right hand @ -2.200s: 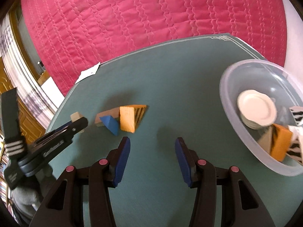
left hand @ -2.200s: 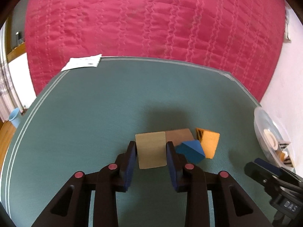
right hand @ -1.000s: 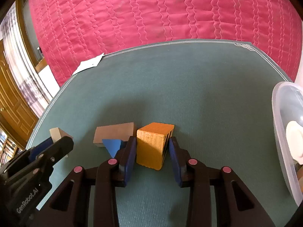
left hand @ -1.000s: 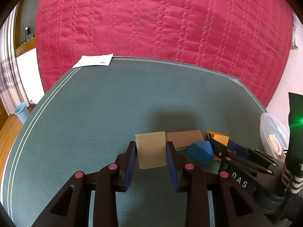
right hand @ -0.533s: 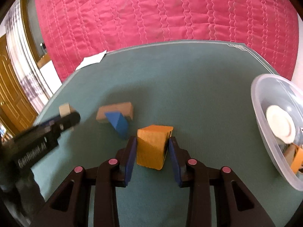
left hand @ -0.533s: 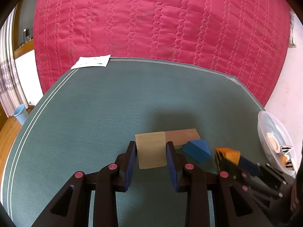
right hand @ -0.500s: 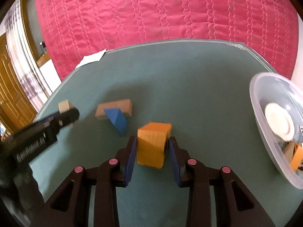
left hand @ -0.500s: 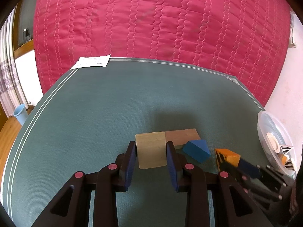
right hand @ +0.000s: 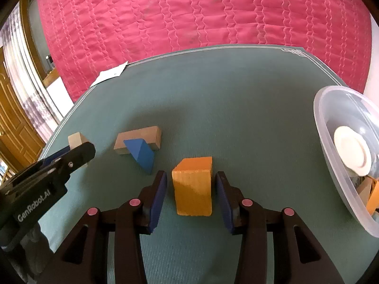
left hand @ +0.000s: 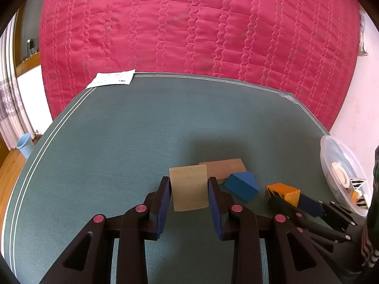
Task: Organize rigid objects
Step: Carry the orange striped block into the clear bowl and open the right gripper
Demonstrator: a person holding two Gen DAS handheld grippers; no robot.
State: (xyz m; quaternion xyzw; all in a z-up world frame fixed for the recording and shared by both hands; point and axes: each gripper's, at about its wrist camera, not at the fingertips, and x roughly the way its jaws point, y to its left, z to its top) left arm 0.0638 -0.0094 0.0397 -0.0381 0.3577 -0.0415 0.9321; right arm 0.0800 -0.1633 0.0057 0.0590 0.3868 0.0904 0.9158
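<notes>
My left gripper point(left hand: 189, 187) is shut on a pale wooden block point(left hand: 189, 187) above the green mat; it also shows in the right wrist view point(right hand: 77, 140). My right gripper point(right hand: 190, 184) has its jaws slightly apart around an orange block point(right hand: 193, 184) that rests on the mat, small gaps on both sides. The orange block shows in the left wrist view point(left hand: 283, 193). A blue wedge point(right hand: 141, 153) leans on a brown flat block point(right hand: 137, 139) to its left; both show in the left wrist view, the wedge point(left hand: 241, 185) and the brown block point(left hand: 223, 168).
A clear plastic bowl point(right hand: 324, 123) at the right holds a white disc point(right hand: 351, 151) and striped blocks; it also shows in the left wrist view point(left hand: 331, 151). A white paper point(left hand: 111, 80) lies at the mat's far left corner. A red quilt point(left hand: 189, 28) lies beyond the mat.
My right gripper carried the orange block right, away from the blue wedge, set it on the mat and opened slightly. My left gripper kept the pale block.
</notes>
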